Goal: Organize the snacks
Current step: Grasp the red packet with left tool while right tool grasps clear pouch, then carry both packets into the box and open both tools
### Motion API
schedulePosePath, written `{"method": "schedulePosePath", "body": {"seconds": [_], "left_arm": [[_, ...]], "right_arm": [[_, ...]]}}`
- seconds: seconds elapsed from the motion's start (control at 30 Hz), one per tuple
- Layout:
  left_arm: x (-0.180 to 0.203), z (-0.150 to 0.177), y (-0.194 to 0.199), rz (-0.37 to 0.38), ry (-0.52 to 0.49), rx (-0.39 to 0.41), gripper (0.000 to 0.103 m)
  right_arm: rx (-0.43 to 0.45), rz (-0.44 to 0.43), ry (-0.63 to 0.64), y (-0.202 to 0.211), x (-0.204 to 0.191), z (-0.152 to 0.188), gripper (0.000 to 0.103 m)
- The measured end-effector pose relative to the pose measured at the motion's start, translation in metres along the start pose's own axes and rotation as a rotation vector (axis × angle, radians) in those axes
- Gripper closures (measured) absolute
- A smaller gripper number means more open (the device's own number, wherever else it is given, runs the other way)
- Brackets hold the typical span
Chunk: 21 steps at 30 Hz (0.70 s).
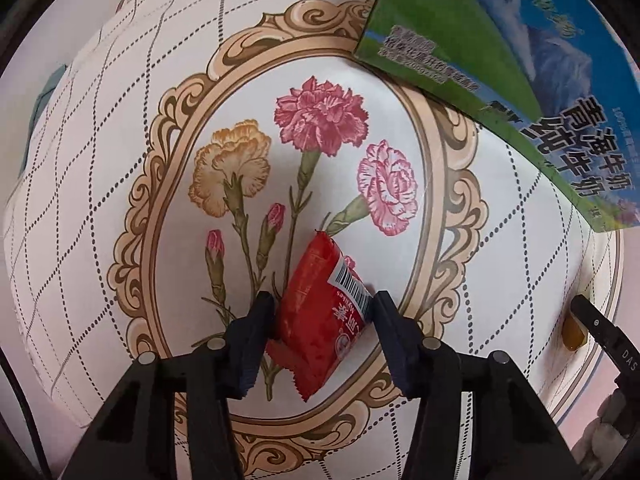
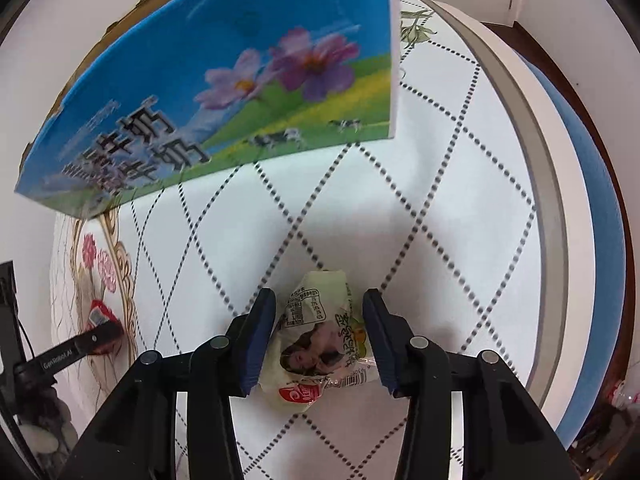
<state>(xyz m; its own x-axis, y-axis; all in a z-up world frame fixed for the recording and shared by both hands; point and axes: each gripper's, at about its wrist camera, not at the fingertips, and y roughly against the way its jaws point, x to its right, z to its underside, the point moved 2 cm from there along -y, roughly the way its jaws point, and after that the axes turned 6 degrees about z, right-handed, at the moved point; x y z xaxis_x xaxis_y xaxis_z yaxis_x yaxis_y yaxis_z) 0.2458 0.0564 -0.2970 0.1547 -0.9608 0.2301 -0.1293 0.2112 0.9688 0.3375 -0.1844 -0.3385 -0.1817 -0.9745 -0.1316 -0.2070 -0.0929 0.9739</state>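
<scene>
A red snack packet [image 1: 320, 316] with a barcode lies on the flowered tablecloth [image 1: 120, 140], and my left gripper [image 1: 324, 320] points down at it, shut on it with both pads against its sides. In the right wrist view a pale yellow-white snack packet [image 2: 320, 344] with a printed label lies on the cloth, and my right gripper [image 2: 320, 332] is shut on it. The red snack packet [image 2: 100, 312] and a left finger [image 2: 96, 338] also show at the far left there. A right finger [image 1: 600, 328] shows at the right edge of the left view, over something amber.
A blue-and-green milk carton box [image 2: 224, 92] stands on the table beyond the right gripper; the milk carton box [image 1: 500, 60] sits at the upper right in the left view. The table's edge [image 2: 532, 160] curves down the right side, with blue seating beyond.
</scene>
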Motion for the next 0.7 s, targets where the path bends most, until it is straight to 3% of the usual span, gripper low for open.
{"method": "schedulePosePath", "body": {"seconds": [0.37,0.4,0.43,0.5,0.6,0.7], "left_arm": [[0.041,0.005,0.058,0.109,-0.054,0.056,0.055],[0.048,0.005,0.066,0.128,-0.066,0.066,0.055],[0.053,0.005,0.072,0.141,-0.073,0.073,0.055],[0.067,0.003,0.087,0.169,-0.101,0.092,0.055],[0.085,-0.003,0.094,0.161,-0.157,0.117,0.055],[0.093,-0.009,0.083,0.147,-0.181,0.099,0.055]], "right_arm": [[0.042,-0.102,0.031,0.032,-0.033,0.002,0.059],[0.052,-0.114,0.036,0.039,-0.036,0.002,0.060],[0.061,-0.132,0.043,0.046,-0.039,0.001,0.068],[0.074,-0.161,0.050,0.059,-0.042,-0.004,0.071],[0.083,-0.199,0.055,0.070,-0.043,-0.012,0.071],[0.039,-0.191,0.038,0.062,-0.035,-0.013,0.070]]}}
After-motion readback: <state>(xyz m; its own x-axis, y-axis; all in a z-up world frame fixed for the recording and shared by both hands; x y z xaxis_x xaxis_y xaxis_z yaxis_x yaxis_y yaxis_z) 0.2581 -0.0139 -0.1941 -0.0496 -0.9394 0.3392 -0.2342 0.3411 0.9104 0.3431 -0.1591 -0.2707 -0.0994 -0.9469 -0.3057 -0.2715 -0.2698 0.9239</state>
